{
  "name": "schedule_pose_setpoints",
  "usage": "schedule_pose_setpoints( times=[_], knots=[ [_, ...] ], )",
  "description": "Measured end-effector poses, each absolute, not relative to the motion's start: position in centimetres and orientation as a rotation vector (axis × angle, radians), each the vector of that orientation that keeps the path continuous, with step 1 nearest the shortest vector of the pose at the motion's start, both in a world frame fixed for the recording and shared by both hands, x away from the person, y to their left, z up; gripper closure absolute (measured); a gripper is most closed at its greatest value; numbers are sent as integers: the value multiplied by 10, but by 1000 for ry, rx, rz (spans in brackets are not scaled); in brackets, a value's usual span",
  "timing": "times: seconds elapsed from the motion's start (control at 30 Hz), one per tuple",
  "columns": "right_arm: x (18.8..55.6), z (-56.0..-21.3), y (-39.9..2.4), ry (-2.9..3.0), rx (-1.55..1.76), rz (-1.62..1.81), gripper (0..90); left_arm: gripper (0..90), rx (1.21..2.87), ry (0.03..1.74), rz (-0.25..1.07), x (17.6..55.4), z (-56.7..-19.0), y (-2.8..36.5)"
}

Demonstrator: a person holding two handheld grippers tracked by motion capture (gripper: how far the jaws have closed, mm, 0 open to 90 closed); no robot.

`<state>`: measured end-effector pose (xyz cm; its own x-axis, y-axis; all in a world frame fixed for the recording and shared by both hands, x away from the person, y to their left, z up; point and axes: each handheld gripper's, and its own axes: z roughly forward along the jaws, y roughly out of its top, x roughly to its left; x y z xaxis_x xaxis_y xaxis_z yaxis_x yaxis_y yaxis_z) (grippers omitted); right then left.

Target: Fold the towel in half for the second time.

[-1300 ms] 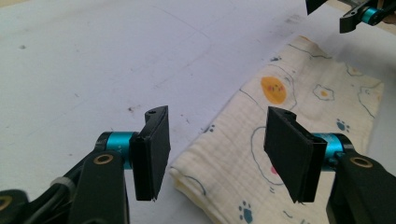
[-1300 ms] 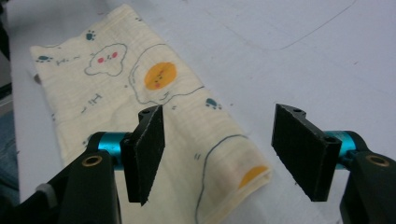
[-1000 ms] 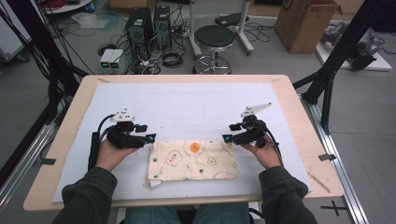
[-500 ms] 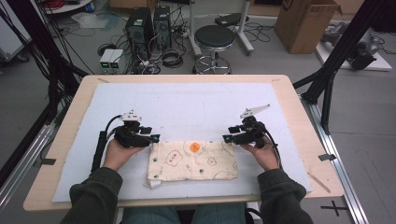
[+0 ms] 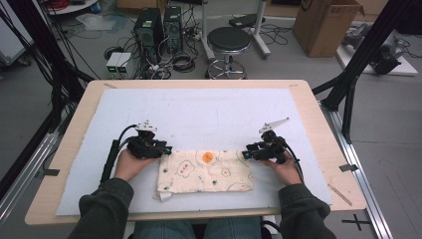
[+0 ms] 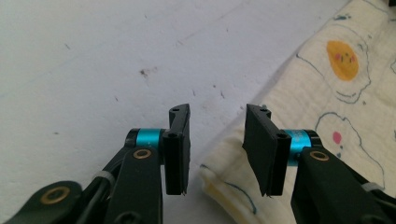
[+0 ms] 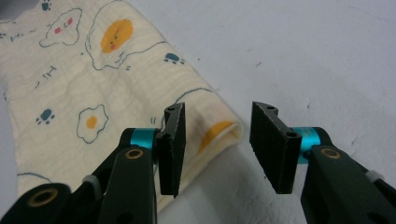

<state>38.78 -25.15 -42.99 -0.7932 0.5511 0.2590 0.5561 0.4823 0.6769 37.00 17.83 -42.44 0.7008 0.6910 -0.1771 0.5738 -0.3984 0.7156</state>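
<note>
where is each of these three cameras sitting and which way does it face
High view: above the person's side, facing forward and down on the table; forearms, both hands, left gripper and right gripper show.
Left gripper view: rides the left gripper, facing along its open jaws at the folded egg-print cloth.
Right gripper view: rides the right gripper, open jaws straddling a cloth corner.
Shared: all three show the cloth on the white mat.

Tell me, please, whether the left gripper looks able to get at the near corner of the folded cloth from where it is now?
Probably yes. The left gripper is open, and the cloth corner already lies between and just beyond its jaws on the white mat, with nothing in between. The right gripper is at the opposite end.
</note>
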Motion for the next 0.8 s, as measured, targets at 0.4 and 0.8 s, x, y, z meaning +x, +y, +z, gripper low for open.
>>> schedule_pose_setpoints(
  times=[0.4, 0.8],
  knots=[
    [395, -438, -244, -2675, -998, -1210, 632, 726, 2172, 964, 115, 373, -433, 176],
    [393, -434, -241, -2708, -971, -1144, 835, 846, 2175, 964, 181, 372, -428, 179]
  ],
)
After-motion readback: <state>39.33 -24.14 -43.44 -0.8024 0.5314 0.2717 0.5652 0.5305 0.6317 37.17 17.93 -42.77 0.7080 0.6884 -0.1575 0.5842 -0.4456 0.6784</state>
